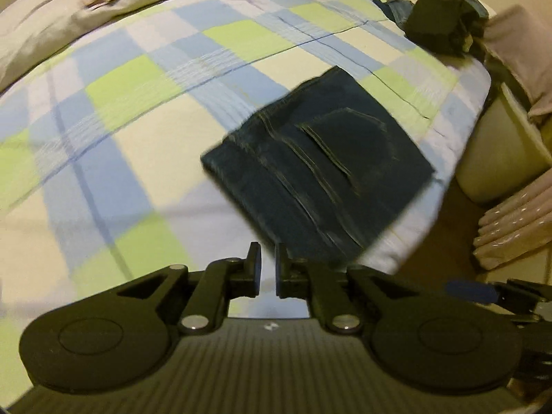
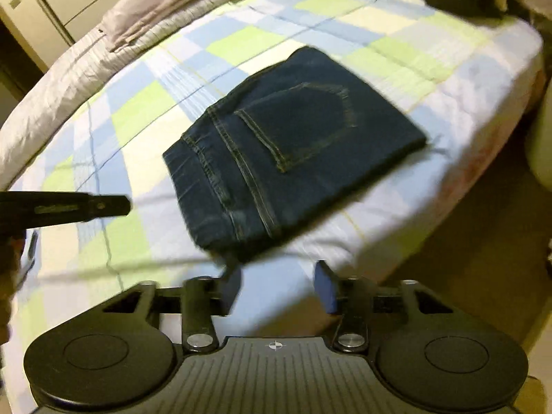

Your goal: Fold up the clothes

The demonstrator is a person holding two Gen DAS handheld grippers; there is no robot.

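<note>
Left claw [image 1: 268, 269] is hanging above the bed [image 1: 138, 110] with its jaws nearly pressed together, only a thin slit between them and nothing in it. Right claw [image 2: 279, 288] is sitting spread wide, empty too, just off the near corner of the jeans [image 2: 289, 145]. The jeans are lying folded into a neat block near the bed's edge, back pocket up, touched by neither claw; that reads like a finished fold. A dark heap of clothes [image 1: 438, 24] is waiting at the far corner, likely next. The left view is showing that heap plainly and a folded pink stack [image 1: 514, 227] beside the bed. The right view is clipping the heap but catching the left claw side-on.
</note>
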